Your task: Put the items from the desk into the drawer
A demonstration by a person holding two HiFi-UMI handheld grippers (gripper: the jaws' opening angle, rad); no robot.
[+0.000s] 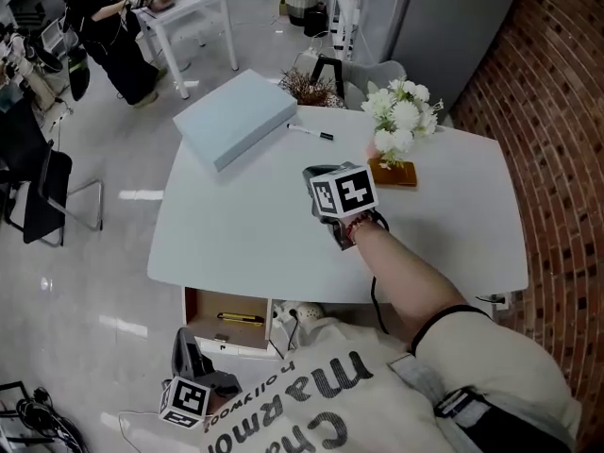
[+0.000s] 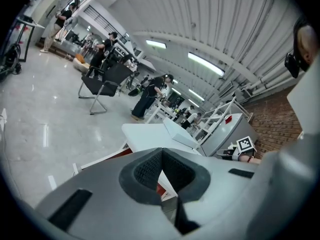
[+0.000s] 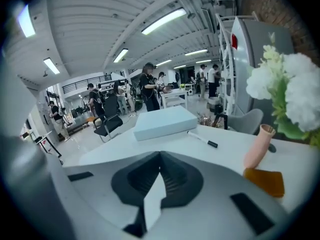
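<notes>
White desk [image 1: 236,239], wide free surface between blue box [image 1: 236,116] and front edge.

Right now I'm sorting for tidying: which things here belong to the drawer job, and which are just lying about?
Job: marker pen, open drawer, yellow item already inside, possibly the blue box.
Probably lying about: vase of flowers, brown mat, black chair.

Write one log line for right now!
right tool shut, above desk | left tool shut, by open drawer | marker on desk
</notes>
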